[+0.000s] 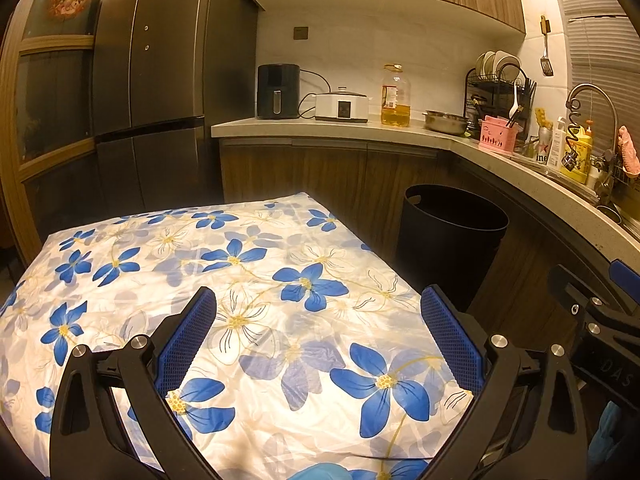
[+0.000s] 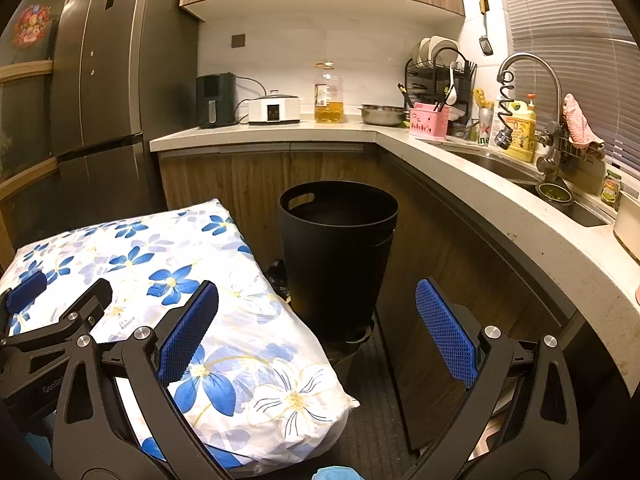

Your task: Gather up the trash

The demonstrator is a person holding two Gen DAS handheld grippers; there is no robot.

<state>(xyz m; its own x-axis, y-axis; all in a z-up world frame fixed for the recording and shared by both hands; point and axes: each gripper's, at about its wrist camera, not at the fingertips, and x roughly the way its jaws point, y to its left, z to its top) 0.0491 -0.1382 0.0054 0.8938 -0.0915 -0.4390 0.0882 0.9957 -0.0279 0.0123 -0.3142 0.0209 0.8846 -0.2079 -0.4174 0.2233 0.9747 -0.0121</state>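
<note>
Flanking both wide, empty grippers, left gripper (image 1: 318,304) and right gripper (image 2: 316,300): flowered table (image 1: 240,264), black bin (image 2: 338,256), counter (image 2: 460,168).

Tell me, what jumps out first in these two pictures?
The table's blue-flowered cloth fills the foreground. Right of it a black bin stands open-topped before the wooden cabinets. Both grippers, left and right, frame the views with blue-padded fingers spread wide, holding nothing.
</note>
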